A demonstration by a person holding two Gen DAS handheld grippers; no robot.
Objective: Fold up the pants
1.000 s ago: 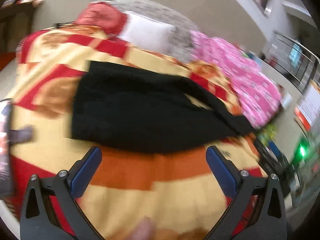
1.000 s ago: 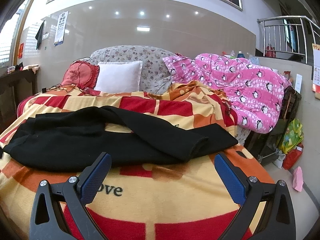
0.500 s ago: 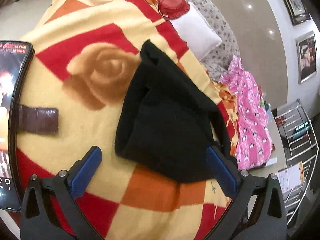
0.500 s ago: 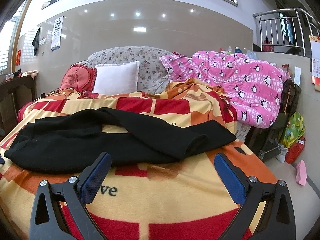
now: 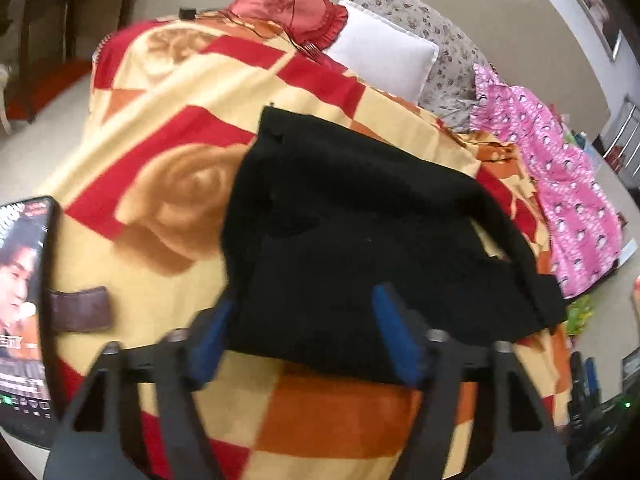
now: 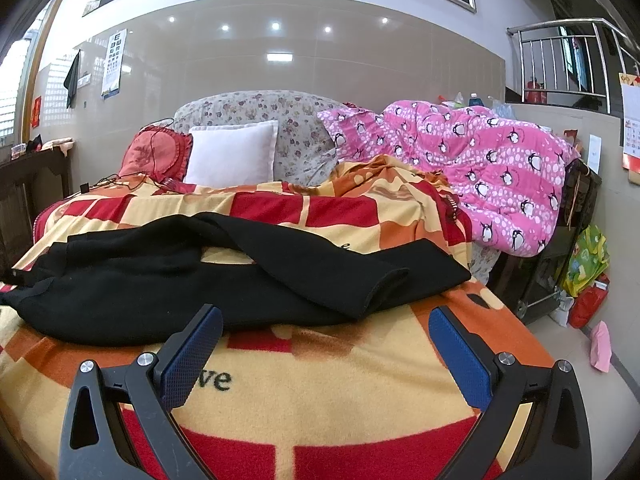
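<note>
Your left gripper [image 5: 304, 332] hangs tilted down over the near end of the black pants [image 5: 360, 240]. Its jaws have just been closing, with the pants' edge between the blue pads; the blur hides whether they press the cloth. Your right gripper [image 6: 326, 354] stands wide apart with nothing between its fingers, short of the pants [image 6: 192, 276], over the blanket [image 6: 320, 412]. The pants lie spread across the blanket, one leg folded over the other. A phone [image 5: 24, 312] lies at the left edge.
</note>
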